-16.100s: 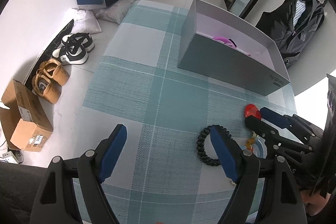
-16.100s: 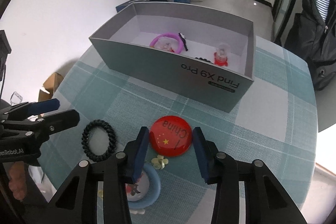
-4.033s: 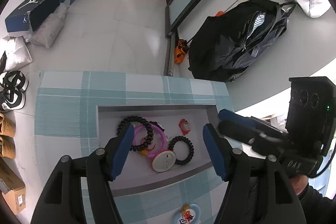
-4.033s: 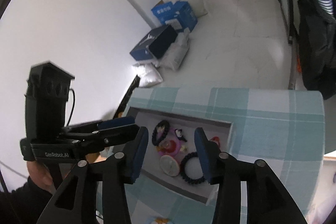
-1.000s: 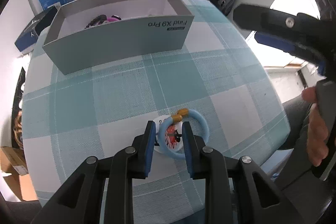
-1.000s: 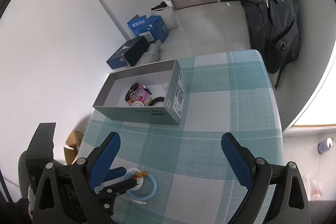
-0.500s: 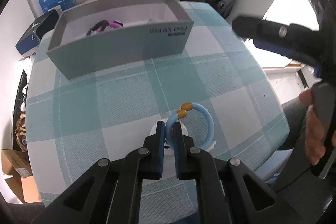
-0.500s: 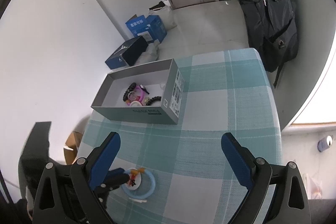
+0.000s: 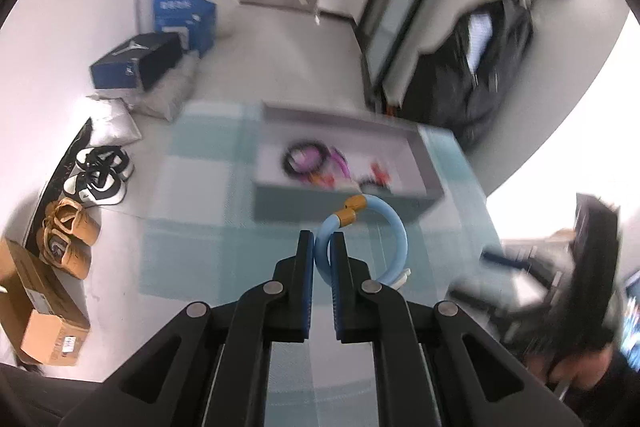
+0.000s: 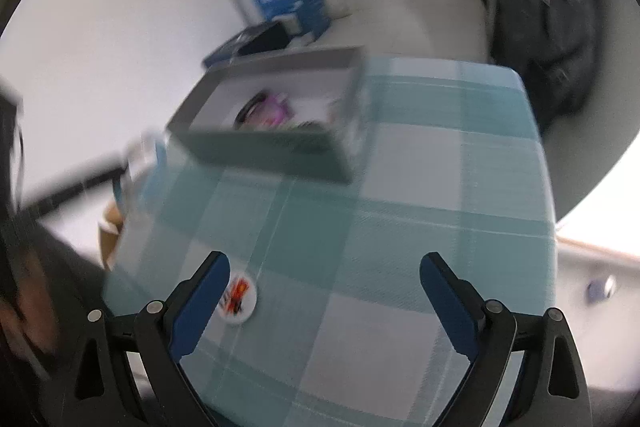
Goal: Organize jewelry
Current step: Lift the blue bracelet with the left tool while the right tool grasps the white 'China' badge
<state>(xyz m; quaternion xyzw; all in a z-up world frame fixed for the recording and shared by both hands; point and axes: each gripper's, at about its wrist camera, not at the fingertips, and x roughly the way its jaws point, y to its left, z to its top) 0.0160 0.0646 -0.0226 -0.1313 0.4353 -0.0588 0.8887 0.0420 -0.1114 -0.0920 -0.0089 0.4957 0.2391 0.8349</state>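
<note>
My left gripper (image 9: 321, 245) is shut on a light blue bracelet (image 9: 396, 227) with a gold clasp and holds it in the air above the teal checked tablecloth (image 9: 192, 247). Beyond it stands the grey open box (image 9: 424, 163), which holds black and pink hair ties and small red pieces. My right gripper (image 10: 324, 279) is wide open and empty above the tablecloth (image 10: 400, 227). A round white badge (image 10: 238, 297) lies on the cloth beside the right gripper's left finger. The grey box (image 10: 280, 147) stands further back in the right wrist view.
Shoes (image 9: 98, 175), cardboard boxes (image 9: 36, 311) and blue shoe boxes (image 9: 136, 61) lie on the floor left of the table. A dark backpack (image 9: 496, 67) leans at the back right. The right gripper and hand (image 9: 576, 291) show blurred at the right.
My left gripper has lifted the blue bracelet off the cloth and swung toward the box; the white badge stayed on the table. The right gripper has come lower, still open.
</note>
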